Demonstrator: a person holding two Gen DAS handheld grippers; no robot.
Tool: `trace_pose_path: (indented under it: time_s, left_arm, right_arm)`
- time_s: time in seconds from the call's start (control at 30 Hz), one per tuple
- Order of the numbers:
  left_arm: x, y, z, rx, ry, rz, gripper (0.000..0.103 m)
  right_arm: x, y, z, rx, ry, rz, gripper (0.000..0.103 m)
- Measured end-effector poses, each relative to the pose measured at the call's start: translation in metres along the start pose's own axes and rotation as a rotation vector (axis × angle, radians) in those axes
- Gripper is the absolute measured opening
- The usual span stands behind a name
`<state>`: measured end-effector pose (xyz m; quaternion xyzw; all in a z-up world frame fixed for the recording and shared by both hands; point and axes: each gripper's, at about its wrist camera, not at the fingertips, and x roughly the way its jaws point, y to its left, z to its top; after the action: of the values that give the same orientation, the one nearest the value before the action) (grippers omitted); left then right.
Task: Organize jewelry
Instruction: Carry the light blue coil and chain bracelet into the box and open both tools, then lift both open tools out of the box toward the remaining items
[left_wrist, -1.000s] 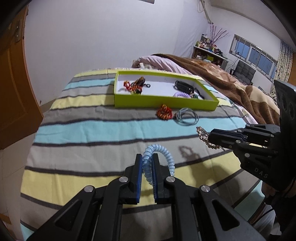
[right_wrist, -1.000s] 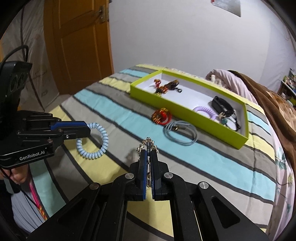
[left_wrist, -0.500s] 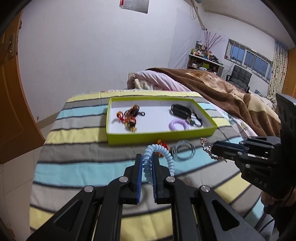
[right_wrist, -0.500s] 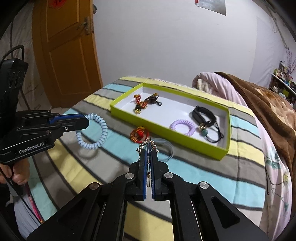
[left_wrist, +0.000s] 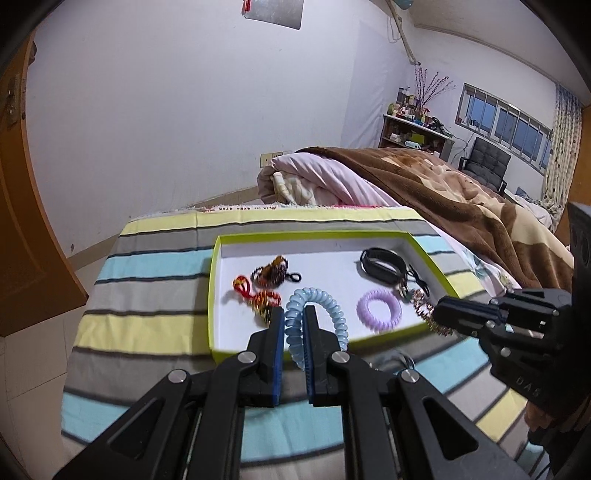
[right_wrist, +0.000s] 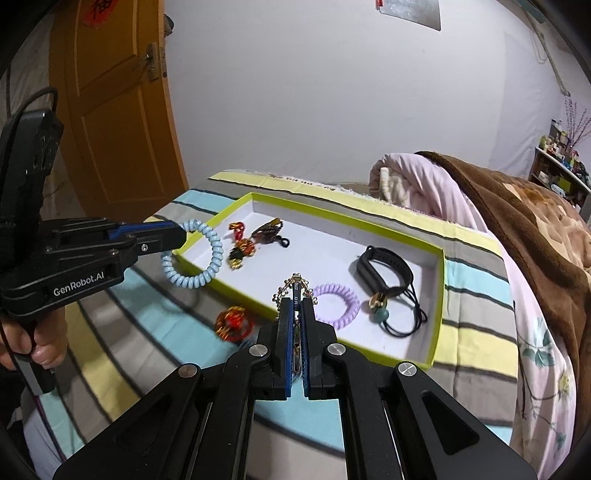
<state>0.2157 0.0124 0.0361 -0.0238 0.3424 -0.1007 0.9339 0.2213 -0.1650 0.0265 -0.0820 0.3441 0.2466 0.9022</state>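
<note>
i'm clamping my left claw (left_wrist: 294, 325) on the blue coil (left_wrist: 317, 314), my right claw (right_wrist: 295, 317) on the gold chain (right_wrist: 295, 286), both hovering at the tray (right_wrist: 437, 306).

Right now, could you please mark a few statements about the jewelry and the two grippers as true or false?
1. The left gripper holds a blue coil bracelet. True.
2. The right gripper is open. False: it is shut on a gold chain.
3. The purple coil bracelet lies inside the green tray. True.
4. The black band lies on the striped blanket. False: it is in the tray.
5. A red ornament lies outside the tray. True.
</note>
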Motion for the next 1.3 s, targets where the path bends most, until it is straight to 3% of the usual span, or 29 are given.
trace_pose_path:
  time_s: [0.63, 0.87, 0.97, 1.17, 1.3]
  left_arm:
    - [0.084, 0.013, 0.015, -0.031, 0.114, 0.005, 0.010]
    - [0.091, 0.013, 0.013, -0.022, 0.129, 0.004, 0.011]
    - [0.090, 0.015, 0.013, -0.025, 0.132, 0.003, 0.011]
    - [0.081, 0.015, 0.013, -0.028, 0.114, -0.004, 0.020]
    - [0.068, 0.012, 0.012, -0.016, 0.096, 0.000, 0.020]
  right_arm:
    - [0.093, -0.048, 0.024, 0.110, 0.125, -0.006, 0.003]
    - [0.099, -0.052, 0.027, 0.130, 0.142, -0.006, 0.004]
    - [0.095, -0.053, 0.027, 0.134, 0.124, -0.003, 0.015]
    - [0.082, -0.052, 0.029, 0.137, 0.094, -0.007, 0.015]
    - [0.070, -0.048, 0.029, 0.130, 0.075, -0.009, 0.015]
